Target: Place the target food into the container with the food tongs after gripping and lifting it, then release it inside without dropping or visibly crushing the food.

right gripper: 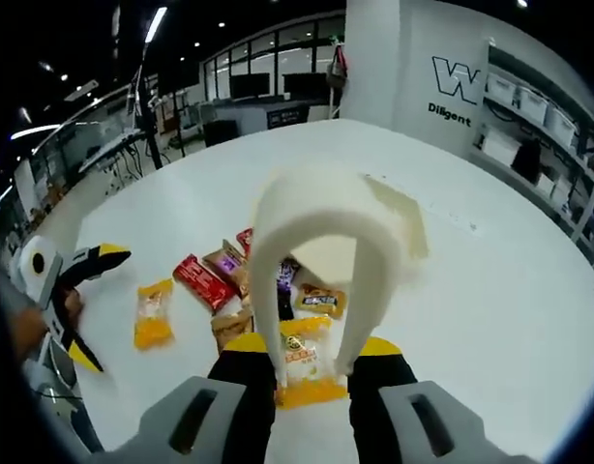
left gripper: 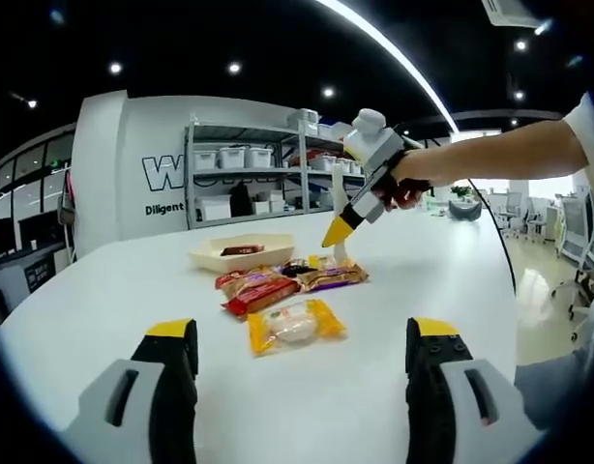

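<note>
On the white table [left gripper: 432, 290]: every item listed below rests here, in a wide office hall with shelving behind.
Shelving unit [left gripper: 249, 174]: grey metal rack against the far wall, carrying white storage bins.
Container [left gripper: 241, 252]: shallow cream tray, at the far side of the snack group in the left gripper view; one dark red packet [left gripper: 242, 249] lies inside it. In the right gripper view the tray [right gripper: 399, 224] is largely hidden behind the tongs.
Food tongs [right gripper: 321, 256]: cream, U-shaped, clamped between the jaws of the right gripper [right gripper: 311, 360]; their two tips point down over an orange-yellow packet [right gripper: 305, 372], and whether they touch it cannot be told.
Right gripper, seen from the left gripper view [left gripper: 372, 184]: grey and white body with yellow-tipped jaws, held by a hand [left gripper: 405, 182] above the far end of the snack group.
Left gripper [left gripper: 302, 346]: jaws spread wide, nothing between them; in the right gripper view it sits at the left edge [right gripper: 84, 290], well apart from the snacks.
Snack group: wrapped packets clustered near the tray, among them a red one [left gripper: 253, 288] and a brown-gold one [left gripper: 333, 277].
Yellow packet [left gripper: 295, 326]: clear-fronted wrapper with a pale pastry inside, nearest the left gripper, lying apart from the cluster; in the right gripper view [right gripper: 154, 314].
</note>
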`<state>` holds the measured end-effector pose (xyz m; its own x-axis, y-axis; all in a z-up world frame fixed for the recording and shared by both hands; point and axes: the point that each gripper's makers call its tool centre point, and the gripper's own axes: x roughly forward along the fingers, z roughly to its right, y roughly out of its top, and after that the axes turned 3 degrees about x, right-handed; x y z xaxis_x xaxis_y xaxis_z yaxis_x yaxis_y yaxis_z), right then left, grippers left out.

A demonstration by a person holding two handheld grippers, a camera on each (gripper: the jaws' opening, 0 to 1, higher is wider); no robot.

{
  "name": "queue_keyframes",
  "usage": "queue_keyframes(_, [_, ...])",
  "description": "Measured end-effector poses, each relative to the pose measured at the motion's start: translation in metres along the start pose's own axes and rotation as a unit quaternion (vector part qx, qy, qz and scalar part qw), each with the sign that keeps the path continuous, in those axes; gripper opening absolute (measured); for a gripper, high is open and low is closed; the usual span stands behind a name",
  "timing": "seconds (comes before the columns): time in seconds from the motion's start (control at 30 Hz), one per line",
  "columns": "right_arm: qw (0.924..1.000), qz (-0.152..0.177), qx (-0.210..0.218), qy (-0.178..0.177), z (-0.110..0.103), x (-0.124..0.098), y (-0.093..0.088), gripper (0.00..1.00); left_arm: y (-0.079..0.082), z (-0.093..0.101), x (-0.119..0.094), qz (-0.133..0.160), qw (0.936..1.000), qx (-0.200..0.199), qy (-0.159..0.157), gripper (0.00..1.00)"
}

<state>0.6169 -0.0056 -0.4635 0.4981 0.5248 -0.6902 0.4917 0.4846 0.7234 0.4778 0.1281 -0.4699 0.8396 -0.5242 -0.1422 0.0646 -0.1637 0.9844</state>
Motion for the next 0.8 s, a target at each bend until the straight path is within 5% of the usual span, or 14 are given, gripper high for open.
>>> queue_keyframes(0.23, [0.9998,0.002,-0.018,0.002,-0.006,-0.001,0.011,0.23,0.000,0.000,0.000,0.000,1.0000,0.000,0.002,0.87])
queue_keyframes(0.8, [0.9995,-0.031,-0.002,-0.006,-0.003,0.012,-0.001,0.12,0.000,0.000,-0.001,-0.001,1.0000,0.001,0.005,0.86])
